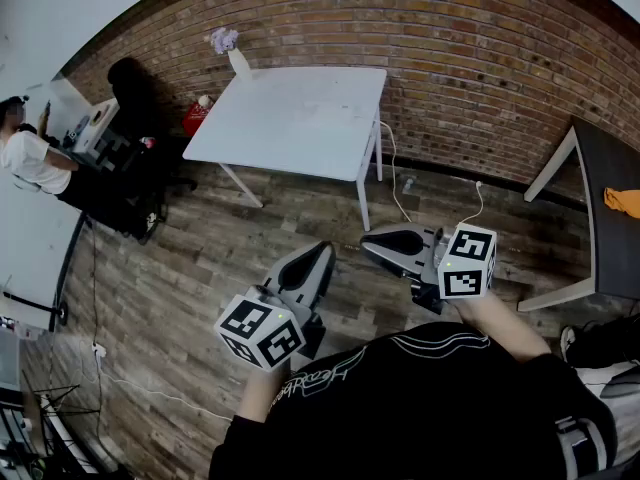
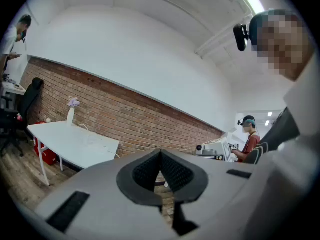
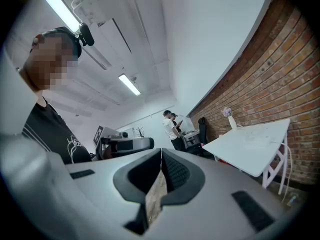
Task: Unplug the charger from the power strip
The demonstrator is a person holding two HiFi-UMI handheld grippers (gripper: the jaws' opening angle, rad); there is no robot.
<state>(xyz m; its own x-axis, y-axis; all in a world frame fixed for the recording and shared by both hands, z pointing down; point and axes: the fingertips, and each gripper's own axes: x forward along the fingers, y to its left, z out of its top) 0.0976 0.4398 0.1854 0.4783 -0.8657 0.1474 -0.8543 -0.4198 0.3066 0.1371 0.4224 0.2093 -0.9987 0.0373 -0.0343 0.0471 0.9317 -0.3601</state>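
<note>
No charger or power strip can be made out in any view. In the head view both grippers are held close in front of my body, above the wood floor. My left gripper [image 1: 323,253] is shut, its jaws meeting with nothing between them, as the left gripper view [image 2: 160,154] also shows. My right gripper [image 1: 367,245] points left toward it and is shut and empty too [image 3: 161,151]. A thin white cable [image 1: 393,173] hangs from the white table [image 1: 300,118] down to the floor by the brick wall. A second white cable [image 1: 474,202] lies further right.
The white table [image 2: 75,141] [image 3: 255,146] bears a vase of flowers [image 1: 232,53]. A red object [image 1: 195,116] and a black office chair [image 1: 130,93] stand at its left. A dark table [image 1: 610,183] with an orange item [image 1: 623,201] is at right. A person [image 1: 30,158] sits far left.
</note>
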